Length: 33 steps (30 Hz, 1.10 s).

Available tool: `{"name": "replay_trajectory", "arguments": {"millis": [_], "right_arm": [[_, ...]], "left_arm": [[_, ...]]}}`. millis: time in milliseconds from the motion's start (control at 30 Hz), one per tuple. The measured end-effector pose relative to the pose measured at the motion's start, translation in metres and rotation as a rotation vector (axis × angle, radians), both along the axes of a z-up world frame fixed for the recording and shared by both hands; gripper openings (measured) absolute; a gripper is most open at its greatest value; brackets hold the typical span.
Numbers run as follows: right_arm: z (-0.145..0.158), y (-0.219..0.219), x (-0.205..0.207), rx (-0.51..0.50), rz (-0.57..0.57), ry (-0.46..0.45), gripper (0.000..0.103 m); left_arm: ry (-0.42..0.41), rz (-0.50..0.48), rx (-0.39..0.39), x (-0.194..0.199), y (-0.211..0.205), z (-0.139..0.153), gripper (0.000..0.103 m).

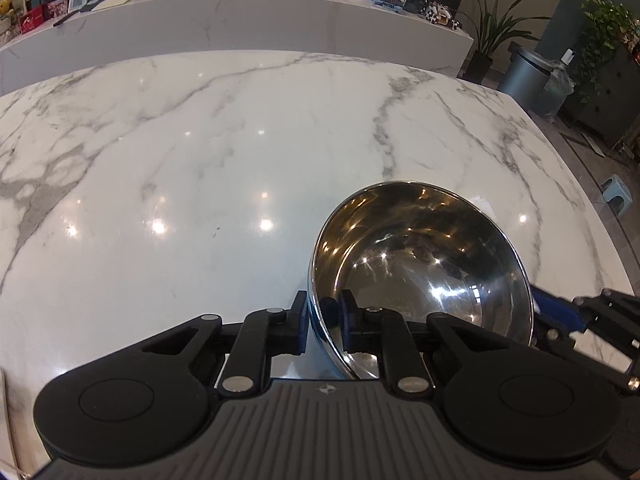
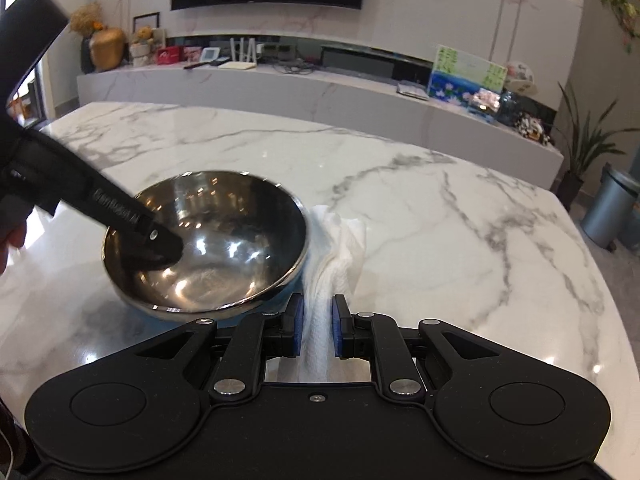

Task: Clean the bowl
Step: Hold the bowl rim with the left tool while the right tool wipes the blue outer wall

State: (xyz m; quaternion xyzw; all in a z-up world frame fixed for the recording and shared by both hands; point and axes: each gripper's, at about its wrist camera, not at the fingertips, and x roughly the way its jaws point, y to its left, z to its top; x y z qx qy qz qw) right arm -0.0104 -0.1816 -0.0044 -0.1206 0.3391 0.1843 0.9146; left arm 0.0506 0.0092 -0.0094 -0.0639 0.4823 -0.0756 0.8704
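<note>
The steel bowl sits tilted on the white marble counter, near its front edge, its shiny inside empty and full of reflected lights. The left wrist view shows the bowl's near rim running between the fingers of the left gripper: one pad lies outside the wall, the other inside, and they are pinched narrowly on that rim. At its right edge the same view catches only a blue-padded corner of the right gripper, behind the bowl. The right wrist view gives what that one lacks: the left gripper reaching down from the left over the bowl, a bit of the person's hand at the frame edge, and a crumpled white paper towel just beside the bowl's right side. The right gripper has its fingers pressed close on the towel, which rises between the blue pads and fans out above them against the bowl's outer wall.
</note>
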Motion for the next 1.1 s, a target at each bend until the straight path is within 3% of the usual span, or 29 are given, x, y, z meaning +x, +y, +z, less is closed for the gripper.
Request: {"name": "replay_trajectory", "arguments": {"millis": [333,500,633,800,1100], "right_arm": [[-0.018,0.008,0.006,-0.046,0.023,0.072,0.013],[-0.019,0.007,0.007,-0.05,0.018,0.077,0.013],[-0.019,0.007,0.008,-0.056,0.015,0.077,0.013],[-0.017,0.005,0.007,-0.055,-0.005,0.076,0.014],[-0.019,0.007,0.008,-0.075,-0.003,0.085,0.016]], "left_arm": [[0.013,0.007,-0.025,0.001,0.004,-0.002,0.017],[0.041,0.014,-0.052,-0.001,0.005,-0.005,0.038],[0.059,0.001,-0.055,-0.002,0.002,-0.008,0.038],[0.052,-0.006,-0.049,-0.002,0.002,-0.006,0.026],[0.041,-0.01,-0.04,0.0,0.002,-0.005,0.021]]}}
